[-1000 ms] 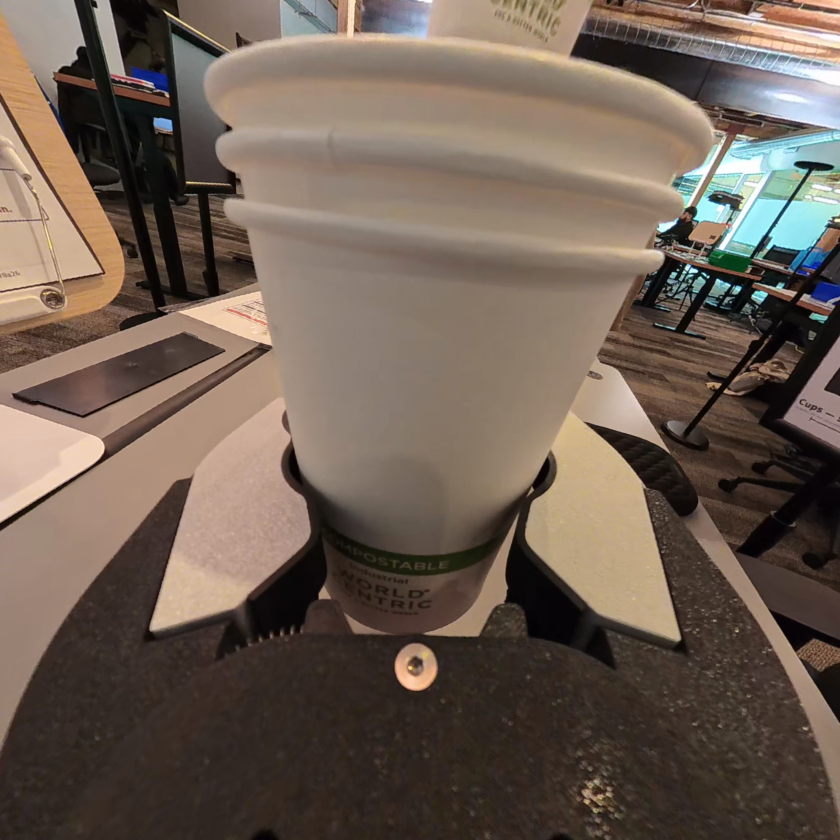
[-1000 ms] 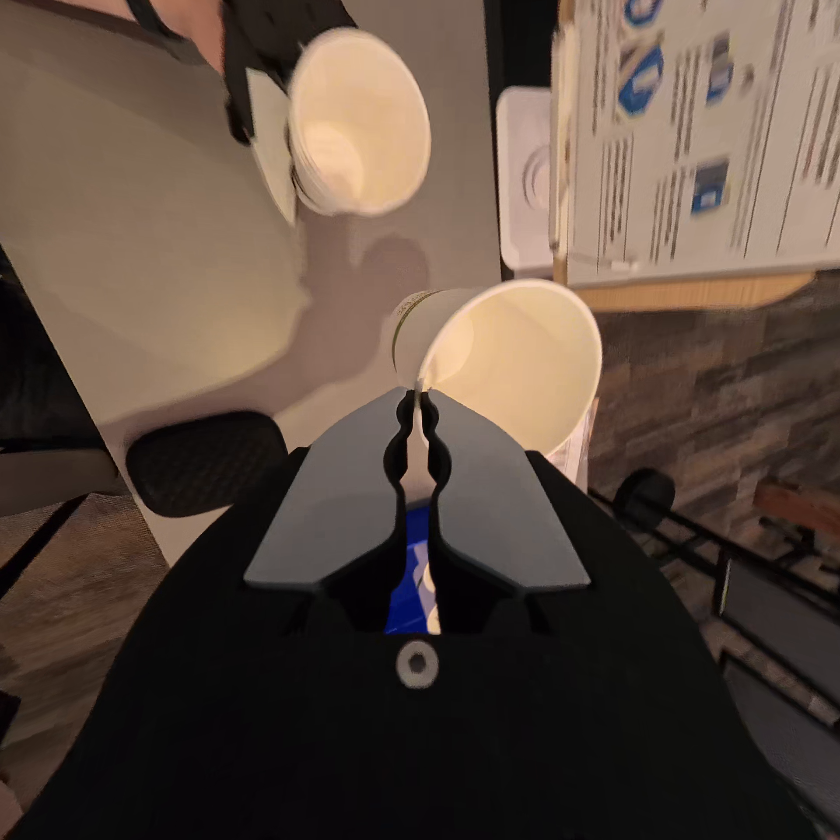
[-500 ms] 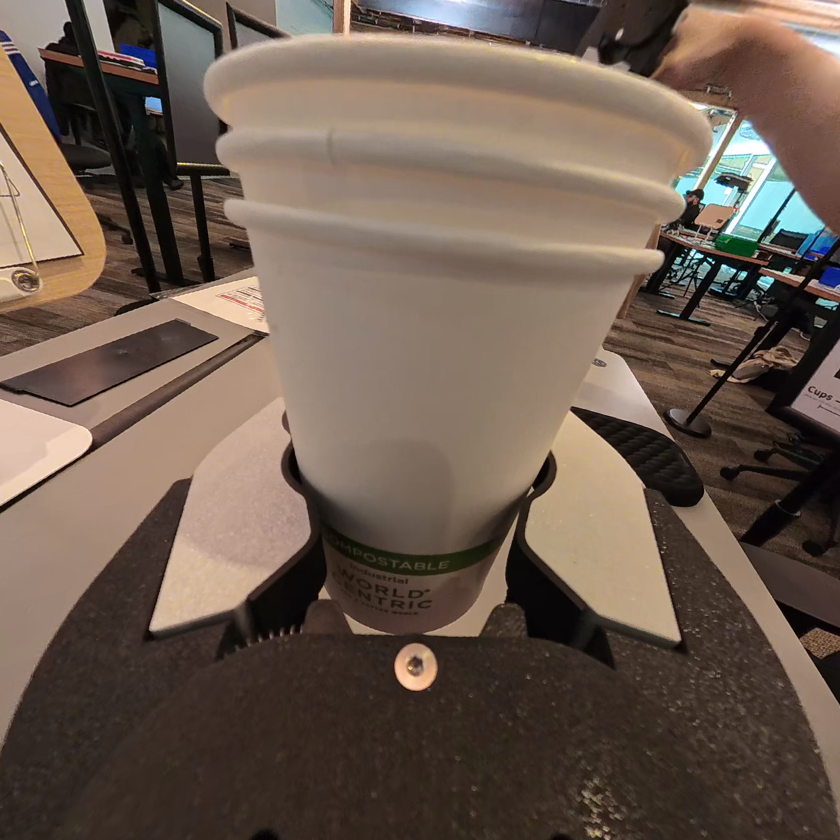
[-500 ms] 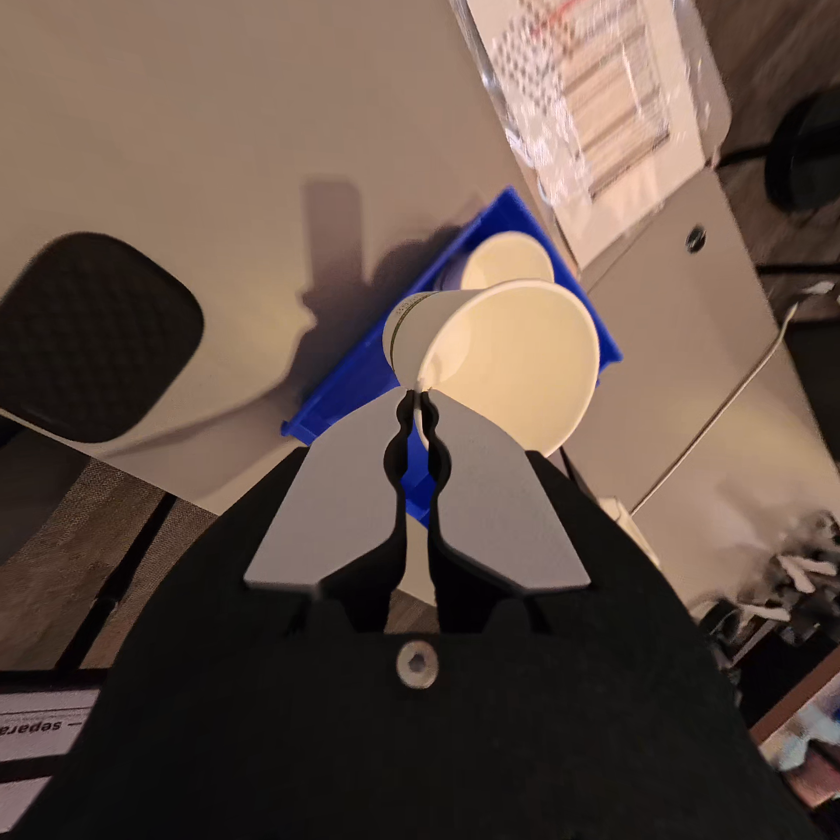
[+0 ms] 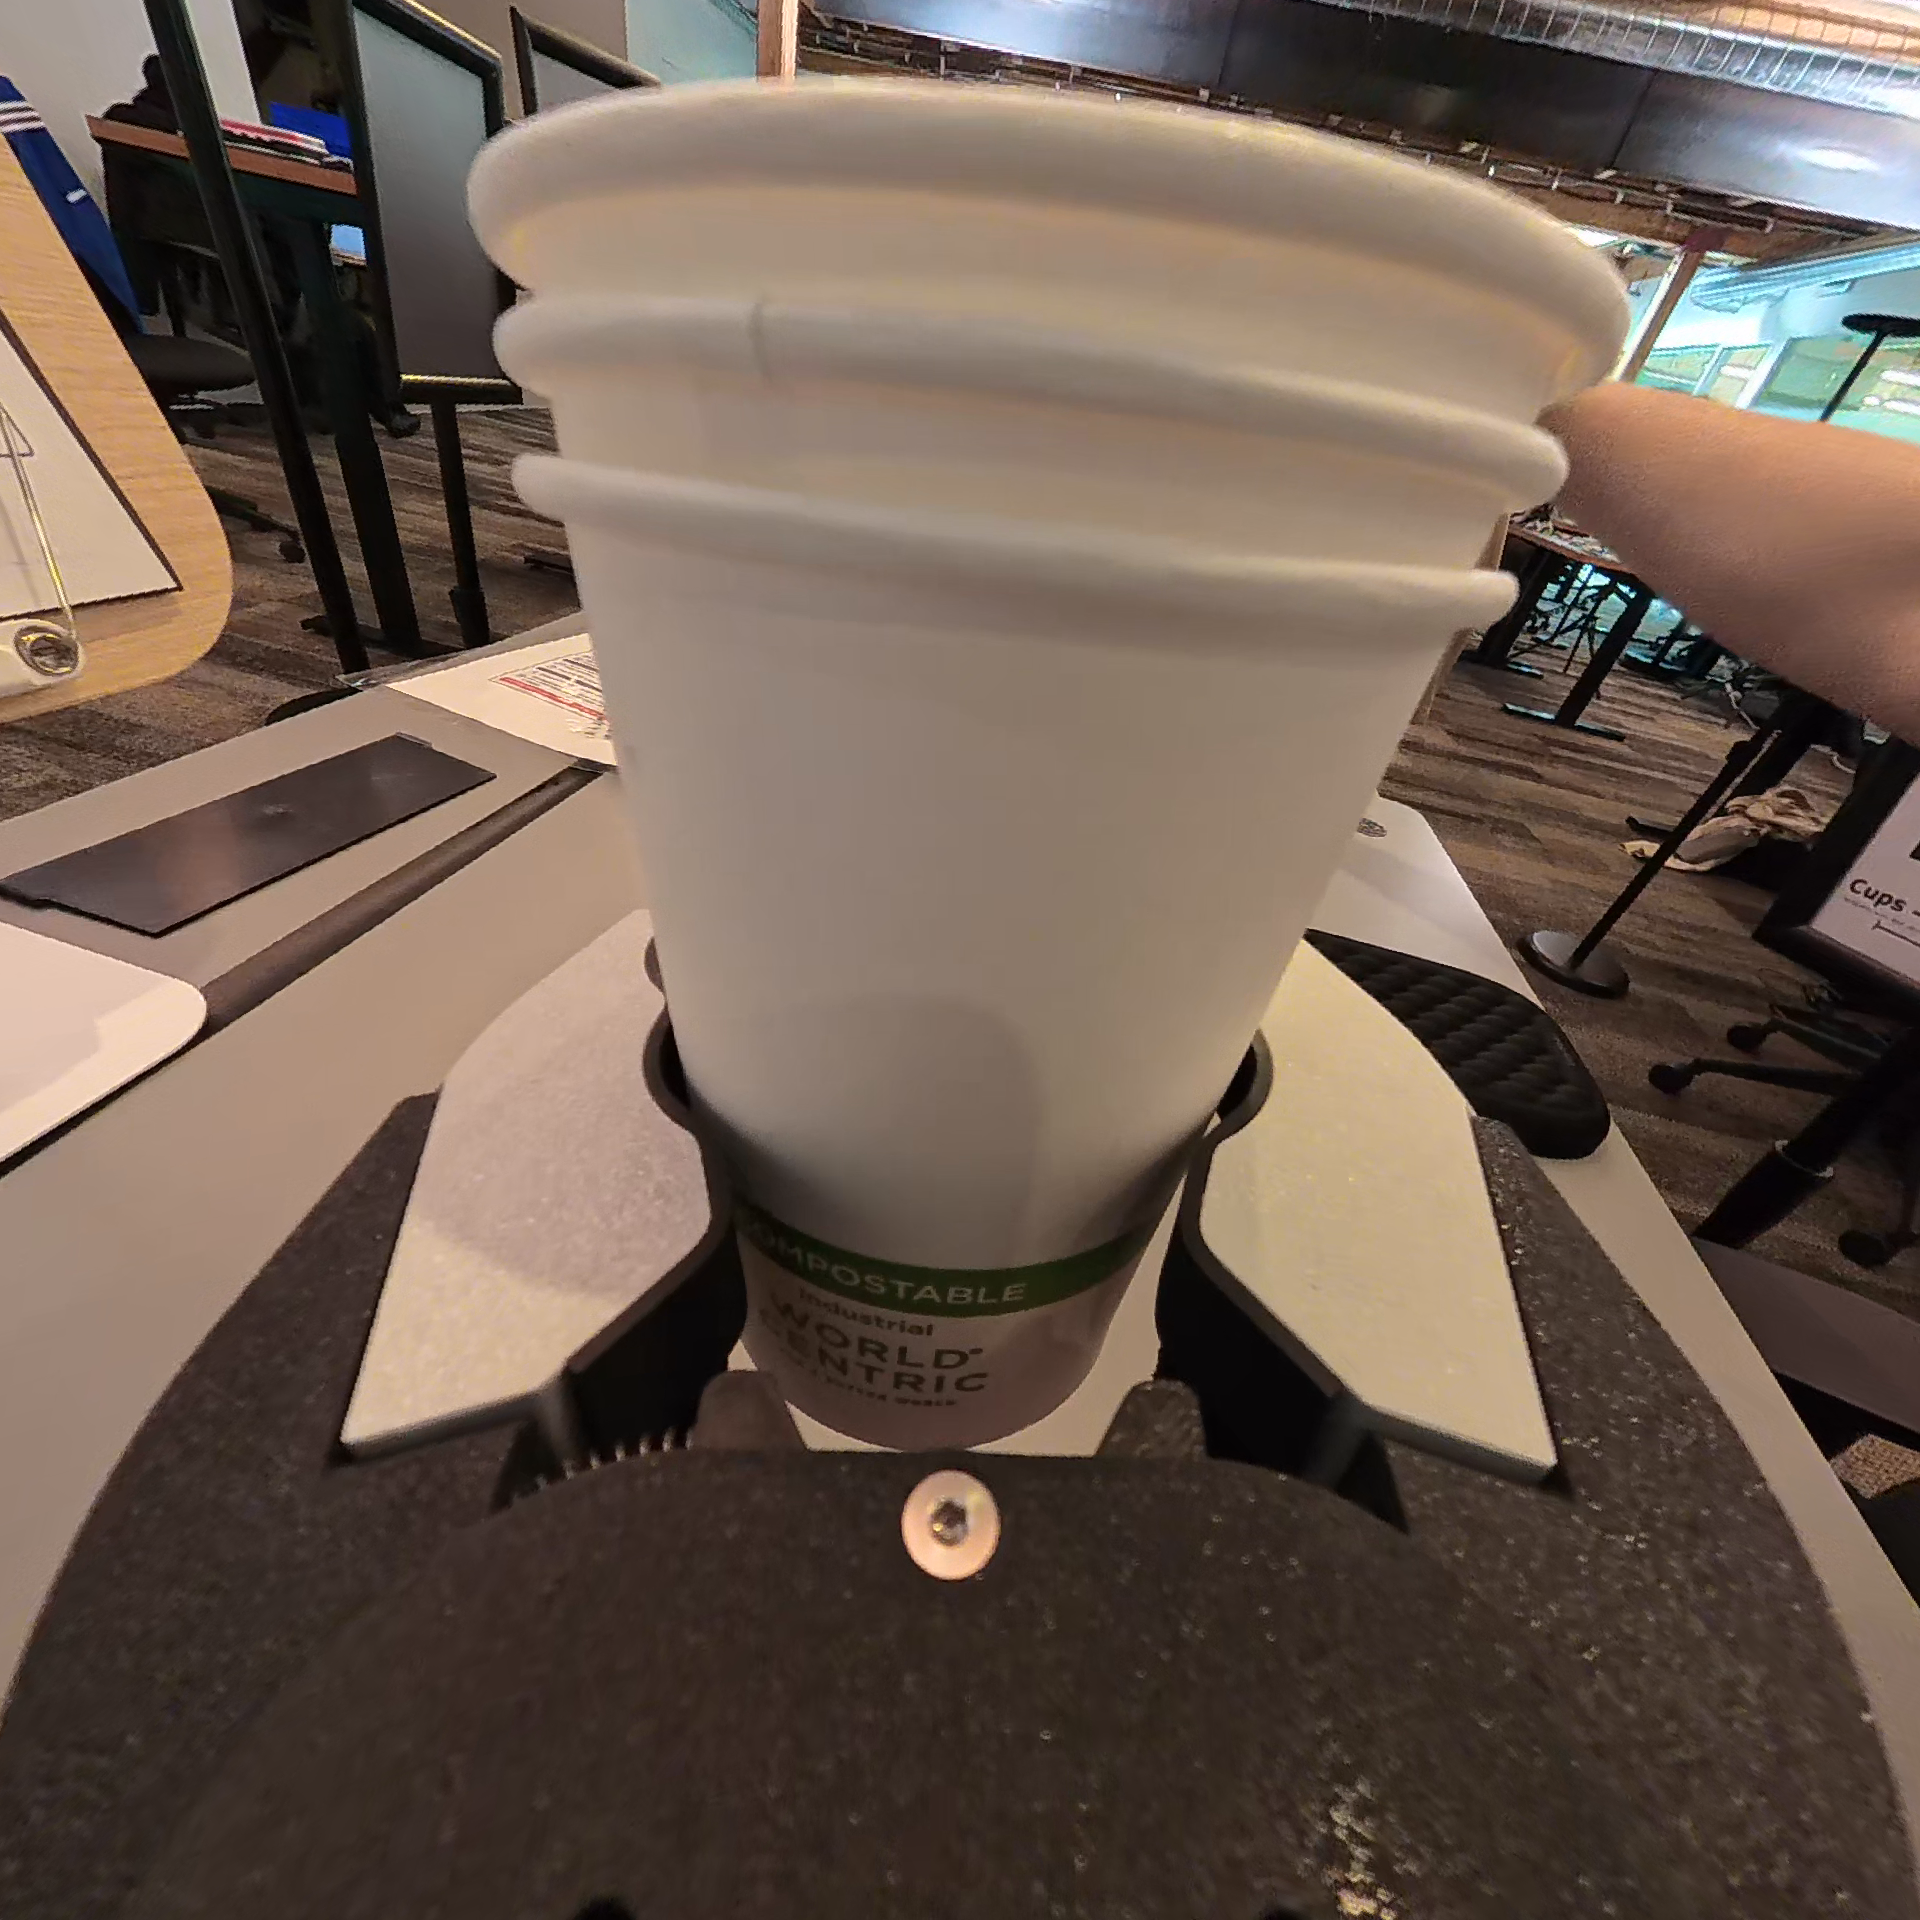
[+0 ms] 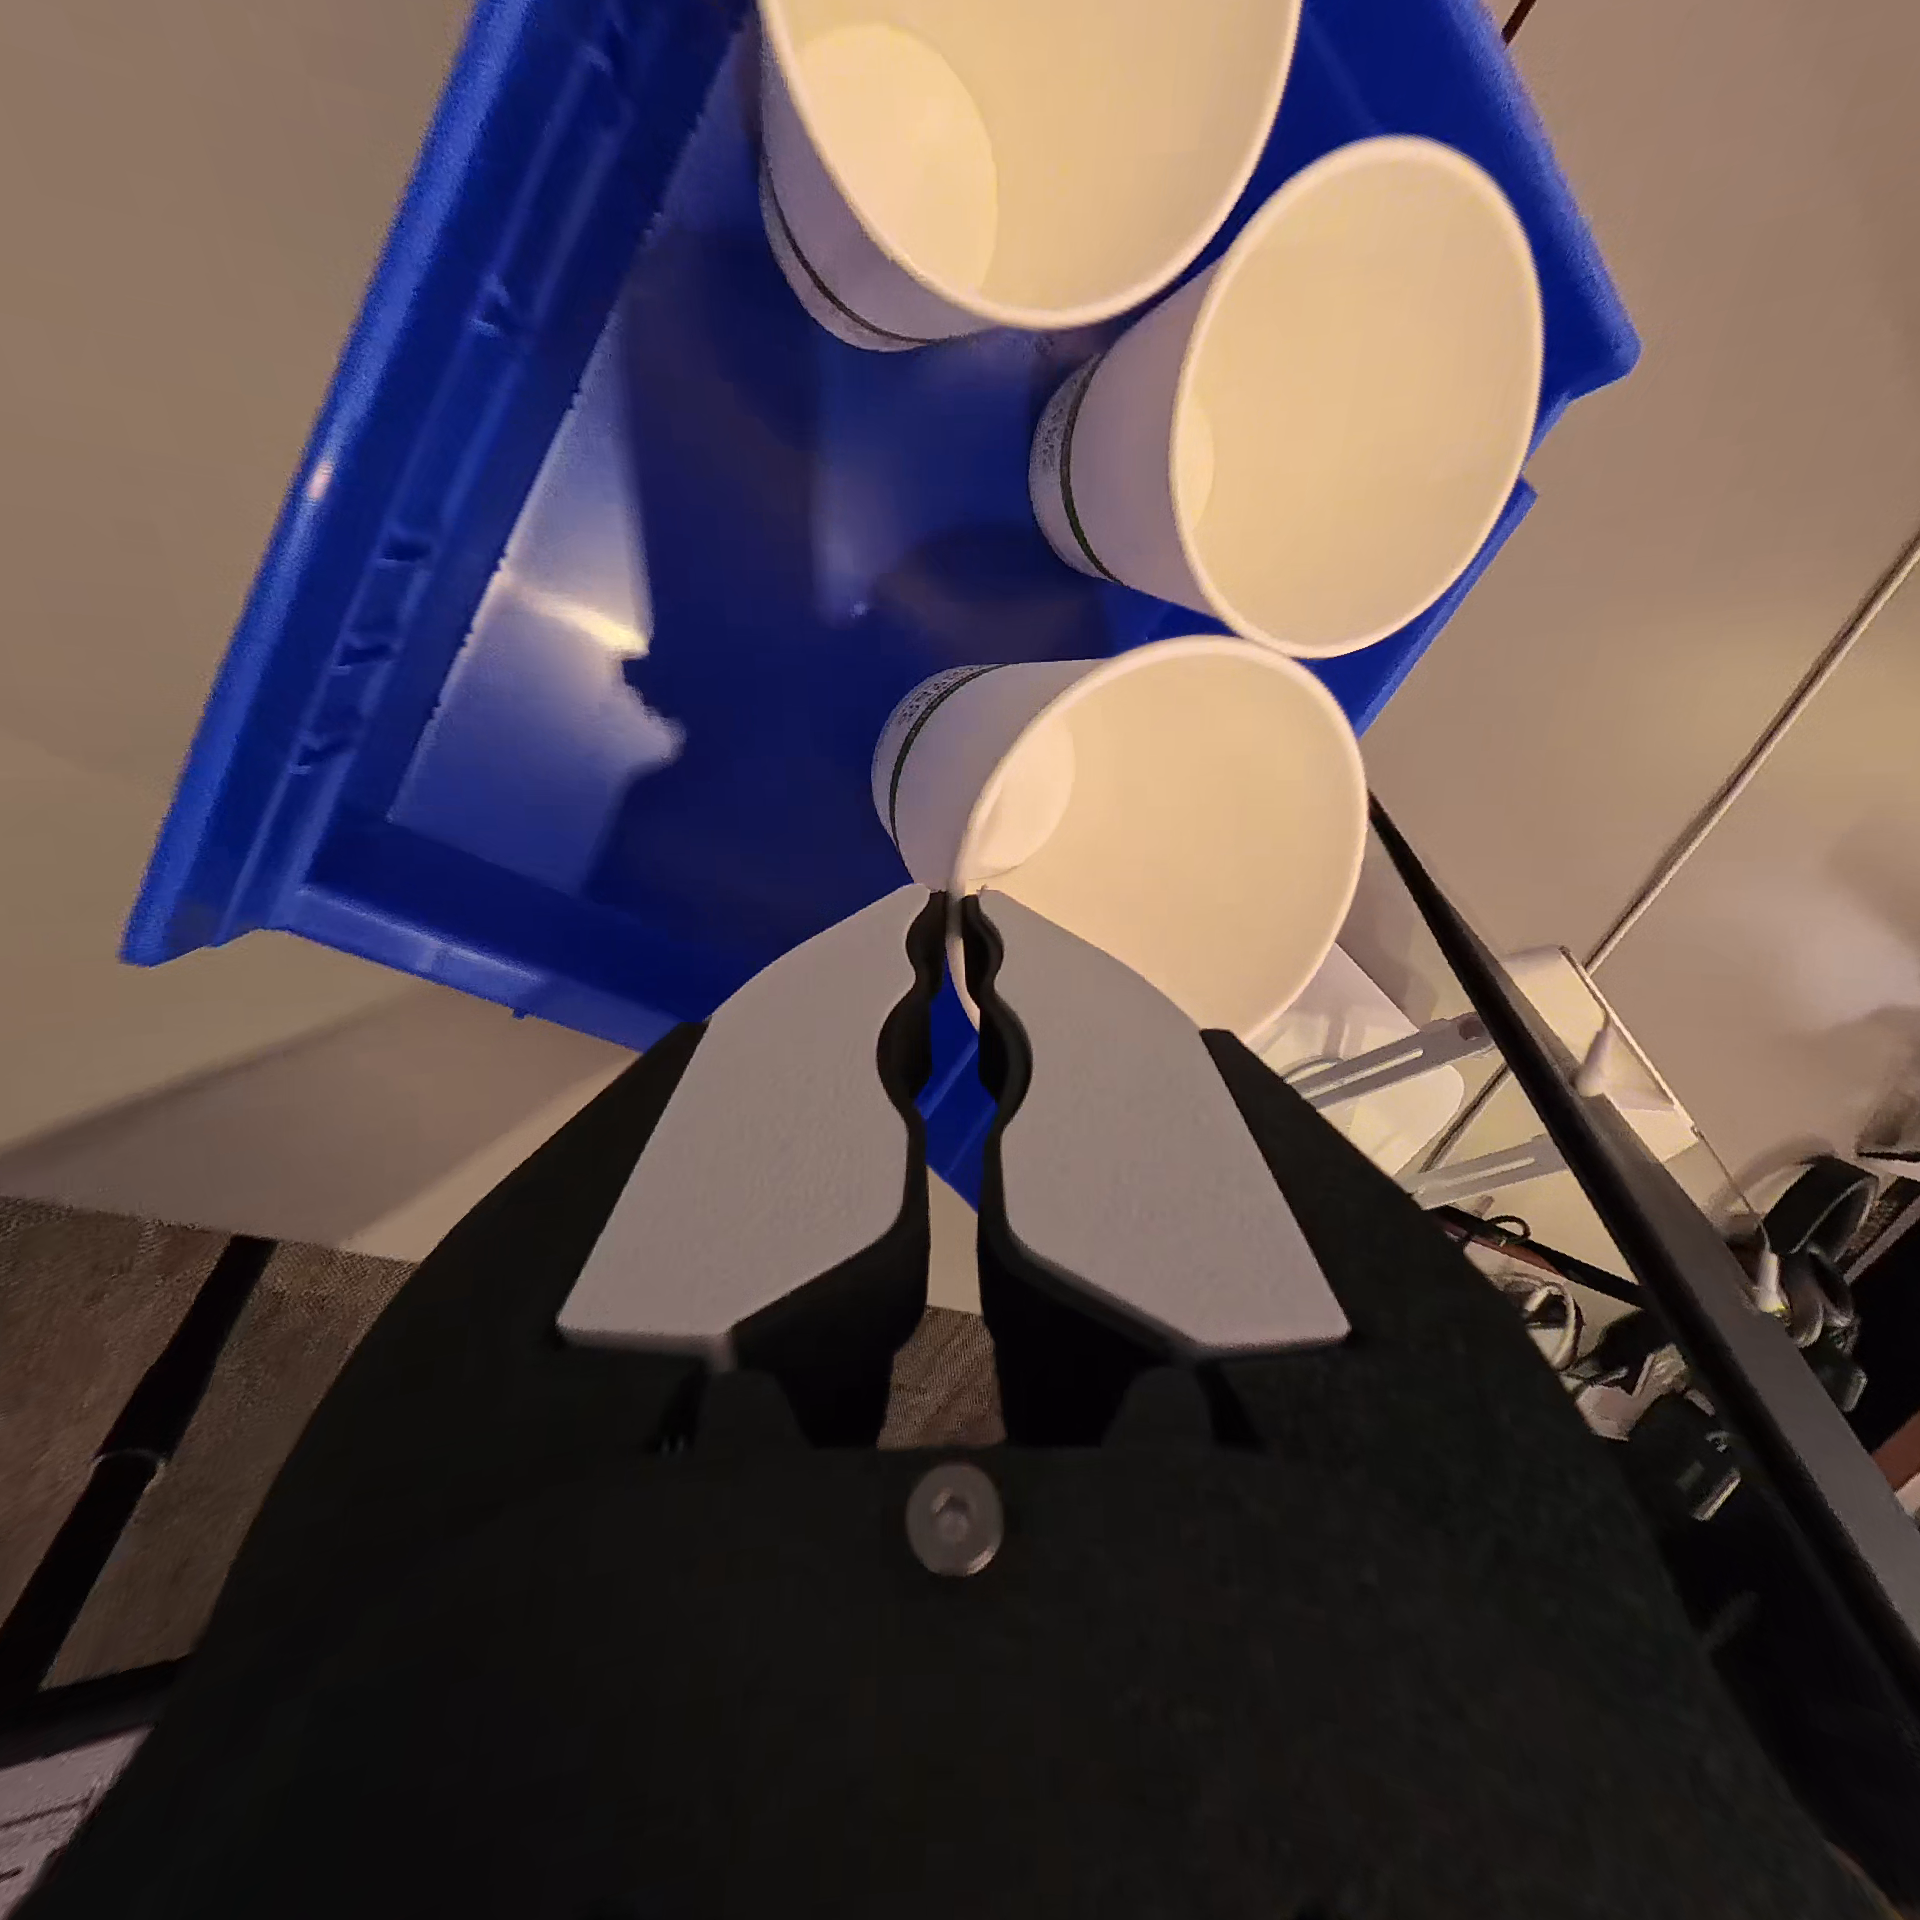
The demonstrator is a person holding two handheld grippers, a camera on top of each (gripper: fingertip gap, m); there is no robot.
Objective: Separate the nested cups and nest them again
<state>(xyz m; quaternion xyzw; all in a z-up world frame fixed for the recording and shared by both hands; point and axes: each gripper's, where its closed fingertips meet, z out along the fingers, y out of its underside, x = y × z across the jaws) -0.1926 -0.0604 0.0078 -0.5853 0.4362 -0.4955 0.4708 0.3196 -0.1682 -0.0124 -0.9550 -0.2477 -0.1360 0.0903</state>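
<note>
The left gripper [image 5: 961, 1091] has its jaws clamped round the base of a stack of cups [image 5: 997, 727], three rims showing, standing upright with mouths up above the grey counter [image 5: 208, 1122]. A bare arm [image 5: 1756, 540] crosses behind the stack. The right gripper [image 6: 954, 902] has its jaws nearly closed, pinching the rim of a single cup [image 6: 1143, 821], mouth towards the camera, base pointing down into a blue bin [image 6: 436, 582]. Two more cups [image 6: 1351, 395] stand at the bin's far end.
</note>
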